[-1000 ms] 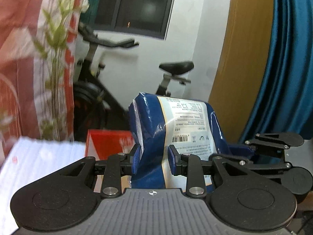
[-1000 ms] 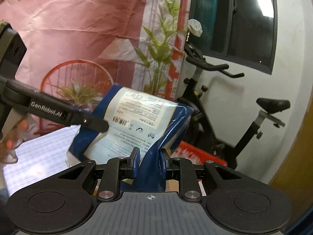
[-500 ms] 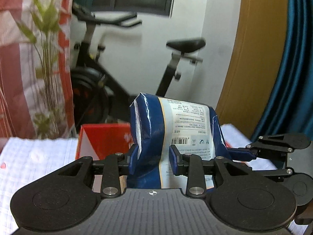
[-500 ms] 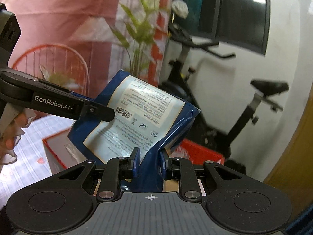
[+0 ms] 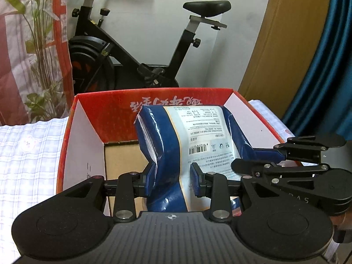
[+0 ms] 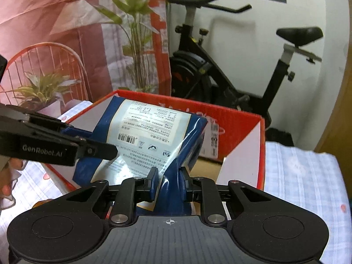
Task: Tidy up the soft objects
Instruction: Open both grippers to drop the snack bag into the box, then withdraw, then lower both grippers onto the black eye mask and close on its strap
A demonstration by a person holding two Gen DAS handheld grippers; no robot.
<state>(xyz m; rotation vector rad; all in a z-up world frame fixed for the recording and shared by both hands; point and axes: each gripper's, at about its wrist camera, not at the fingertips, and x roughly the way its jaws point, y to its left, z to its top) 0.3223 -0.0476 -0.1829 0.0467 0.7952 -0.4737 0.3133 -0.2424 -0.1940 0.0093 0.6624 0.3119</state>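
While a checked cloth (image 5: 26,154) is covering the counter, an exercise bike (image 5: 136,50) is standing behind the red box (image 5: 105,110); both grippers (image 5: 170,181) (image 6: 168,181) are pinching the blue packet (image 5: 198,136) over it. Only the right view is showing a potted plant (image 6: 41,90).

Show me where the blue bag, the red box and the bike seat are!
blue bag (image 5: 206,132): left wrist view, on its white printed label.
red box (image 5: 114,114): left wrist view, on the red inside of its far wall.
bike seat (image 6: 300,35): right wrist view, on the black saddle top.
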